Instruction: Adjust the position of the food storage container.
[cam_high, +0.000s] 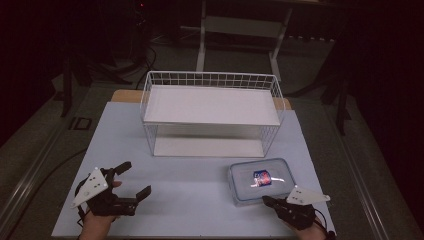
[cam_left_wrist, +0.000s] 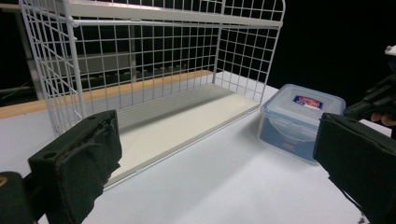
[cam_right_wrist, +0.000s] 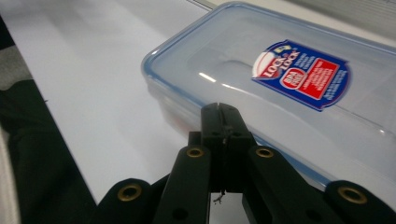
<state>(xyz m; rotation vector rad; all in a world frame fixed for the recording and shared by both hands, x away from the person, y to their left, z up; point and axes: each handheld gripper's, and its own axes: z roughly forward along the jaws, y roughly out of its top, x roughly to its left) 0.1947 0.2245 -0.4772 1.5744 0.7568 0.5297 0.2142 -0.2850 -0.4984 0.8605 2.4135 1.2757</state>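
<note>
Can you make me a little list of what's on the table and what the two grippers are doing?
table: pale sheet covers the top
rack: white wire shelf rack, two shelves, at the back, nothing on them
box: clear plastic food container, blue-rimmed lid on, red and blue label on top, in front of the rack's right end
left gripper: left gripper, open, holding nothing
right gripper: right gripper, shut, tips at the container's near edge
</note>
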